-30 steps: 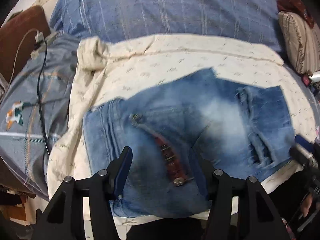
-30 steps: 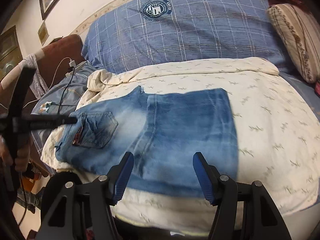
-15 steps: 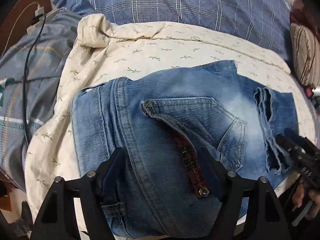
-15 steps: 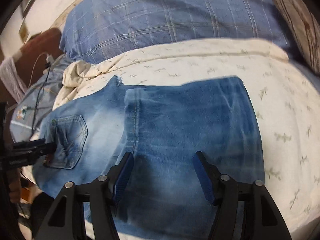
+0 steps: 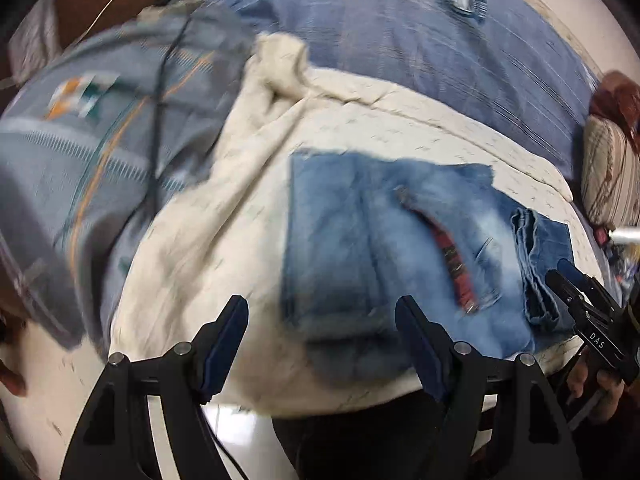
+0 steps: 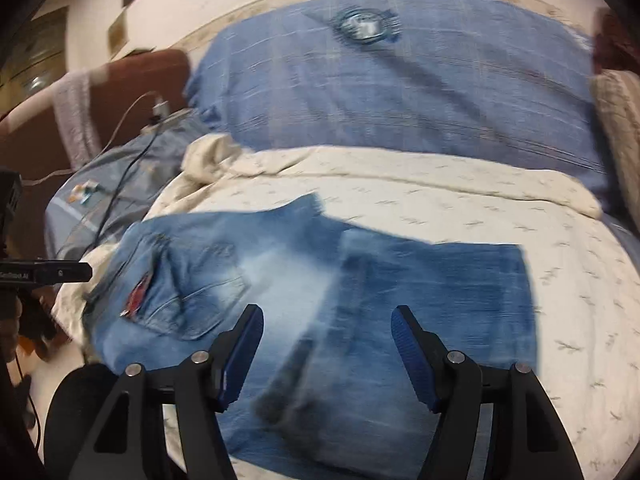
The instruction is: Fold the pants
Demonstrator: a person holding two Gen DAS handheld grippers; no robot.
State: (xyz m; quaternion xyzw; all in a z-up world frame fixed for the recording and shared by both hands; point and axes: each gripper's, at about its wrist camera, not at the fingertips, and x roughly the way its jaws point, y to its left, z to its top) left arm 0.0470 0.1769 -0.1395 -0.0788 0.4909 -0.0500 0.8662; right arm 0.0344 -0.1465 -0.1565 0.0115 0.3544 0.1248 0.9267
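Both grippers — left gripper (image 5: 322,334), right gripper (image 6: 327,344) — hover with fingers spread, empty, over folded jeans (image 6: 360,280).

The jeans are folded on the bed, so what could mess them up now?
The jeans lie close to the near edge of the cream blanket, so a nudge might slide them off. Both the left gripper and right gripper hang open just above; a finger could snag the fold.
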